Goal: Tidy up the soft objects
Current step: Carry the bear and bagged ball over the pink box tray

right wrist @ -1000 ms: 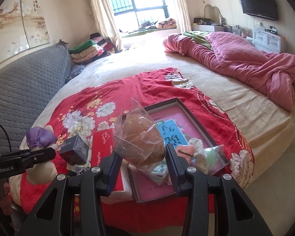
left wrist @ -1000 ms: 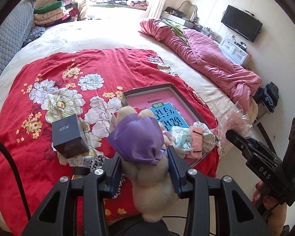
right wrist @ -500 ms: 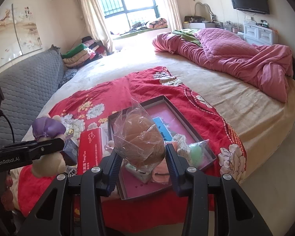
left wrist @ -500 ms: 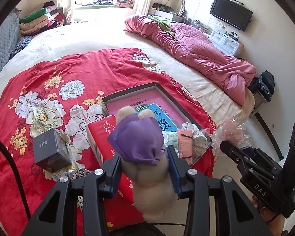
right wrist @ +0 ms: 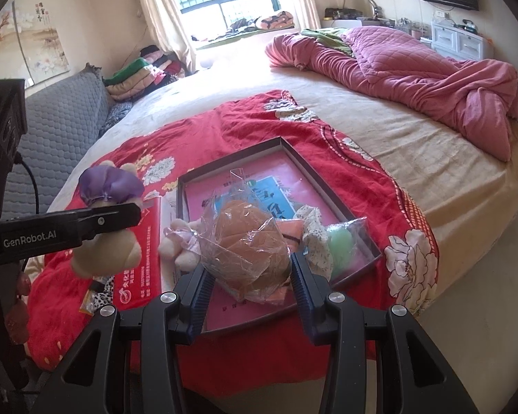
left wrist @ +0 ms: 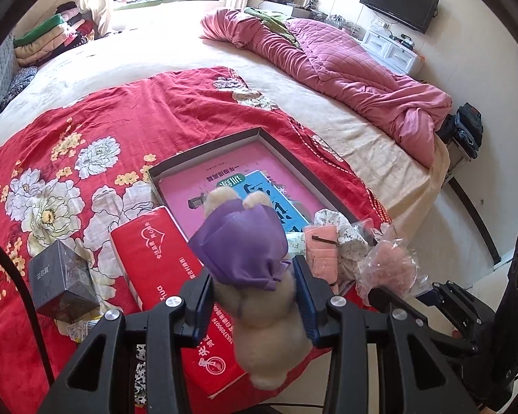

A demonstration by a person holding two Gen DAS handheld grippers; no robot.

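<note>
The left gripper is pinching a plush toy, the right gripper a bagged toy; slick plastic risks slipping short of the tray.

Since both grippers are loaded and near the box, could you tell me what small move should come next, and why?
Probably lower the left gripper toward the shallow dark-rimmed box with the pink lining. It is shut on the cream plush toy with the purple cloth cap, which hangs over the box's near corner, where other soft items already lie.

Plush toy: fuzzy cloth, matt purple fabric cap. Bag: glossy, crinkled clear plastic. Blanket: soft printed cloth.
</note>
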